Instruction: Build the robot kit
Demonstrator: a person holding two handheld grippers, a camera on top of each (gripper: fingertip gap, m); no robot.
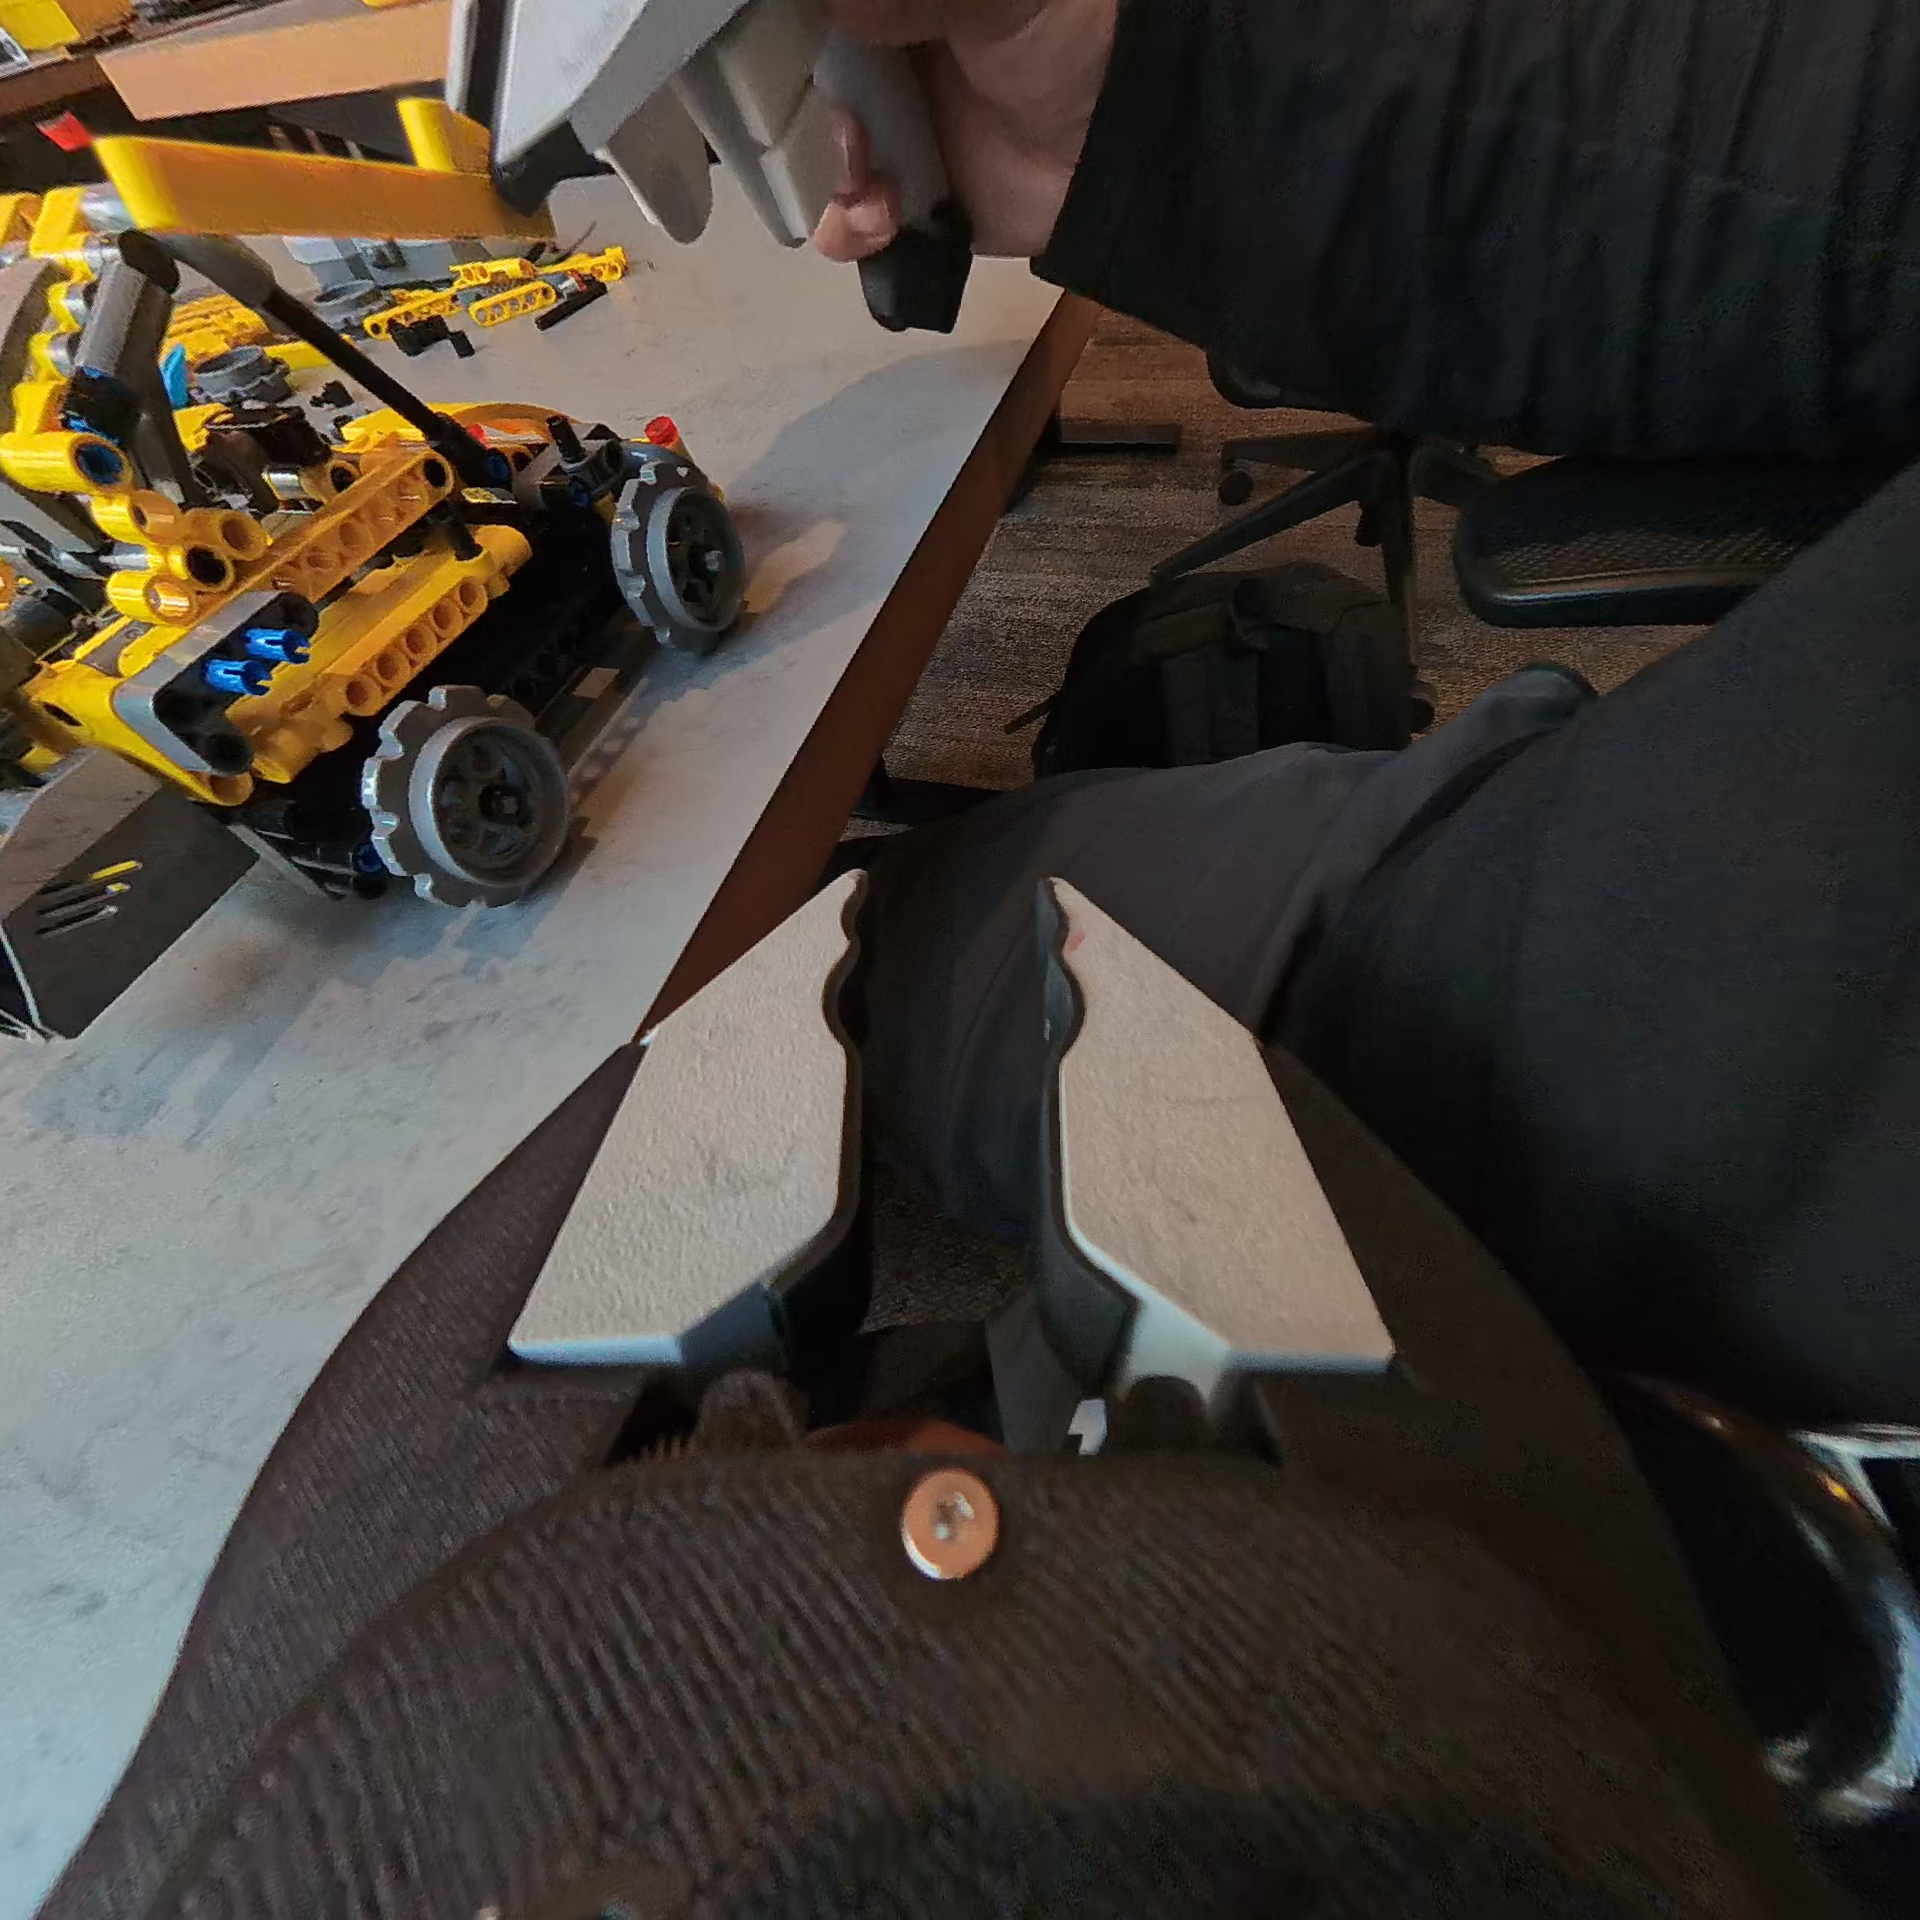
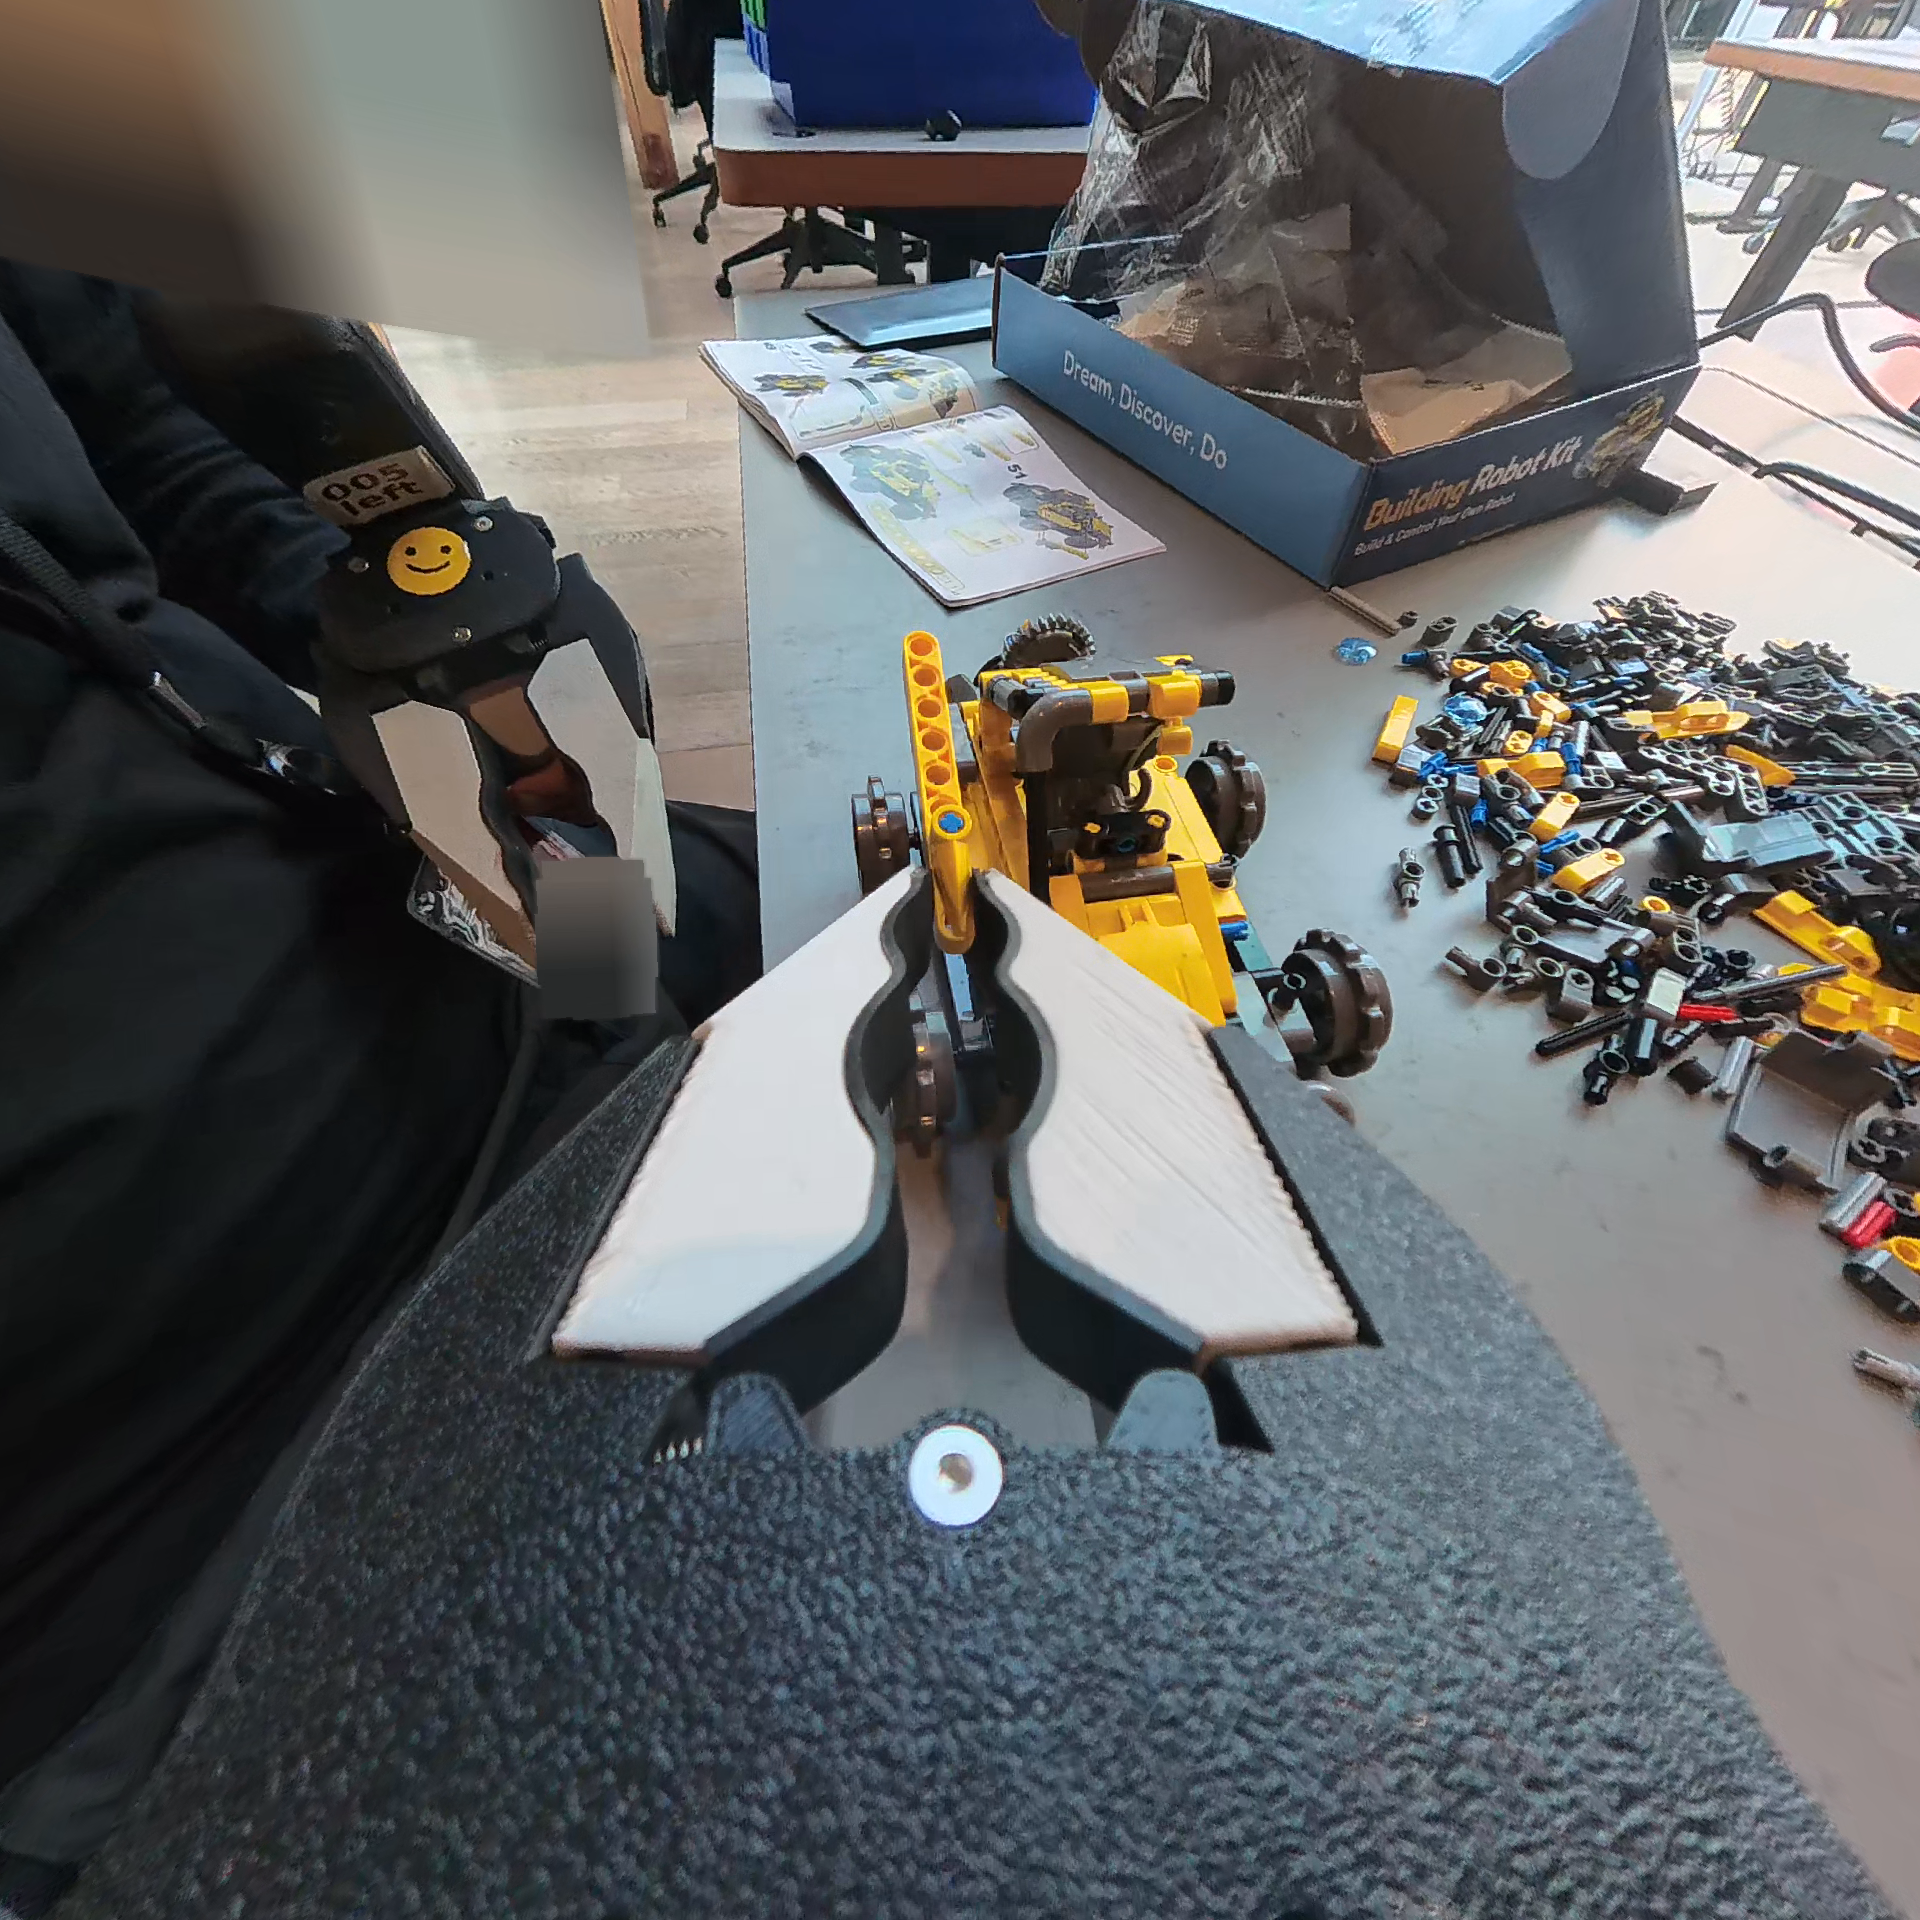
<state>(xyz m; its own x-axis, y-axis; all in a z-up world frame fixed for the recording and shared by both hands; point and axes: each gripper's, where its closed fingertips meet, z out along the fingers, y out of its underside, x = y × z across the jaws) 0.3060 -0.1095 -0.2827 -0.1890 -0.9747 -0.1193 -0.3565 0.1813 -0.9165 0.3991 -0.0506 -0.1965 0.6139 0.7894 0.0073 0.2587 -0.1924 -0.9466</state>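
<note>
My right gripper (image 2: 951,883) is shut on the lower end of a long yellow holed beam (image 2: 930,748), held upright just in front of a yellow and black wheeled model vehicle (image 2: 1132,852) on the grey table (image 2: 1351,1299). In the left wrist view the right gripper (image 1: 520,177) holds that beam (image 1: 312,197) above the vehicle (image 1: 416,623). My left gripper (image 1: 951,894) is open and empty, off the table's edge over a person's dark-trousered lap. It also shows in the right wrist view (image 2: 582,831), to the left.
A big pile of small black, yellow and blue parts (image 2: 1662,779) lies right of the vehicle. An open blue box (image 2: 1455,499) and an open booklet (image 2: 935,478) lie behind. More loose parts (image 1: 499,291) and a dark block (image 1: 104,904) sit near the vehicle. An office chair (image 1: 1558,540) and a backpack (image 1: 1226,665) stand on the floor. Left tips to right tips: about 15 cm.
</note>
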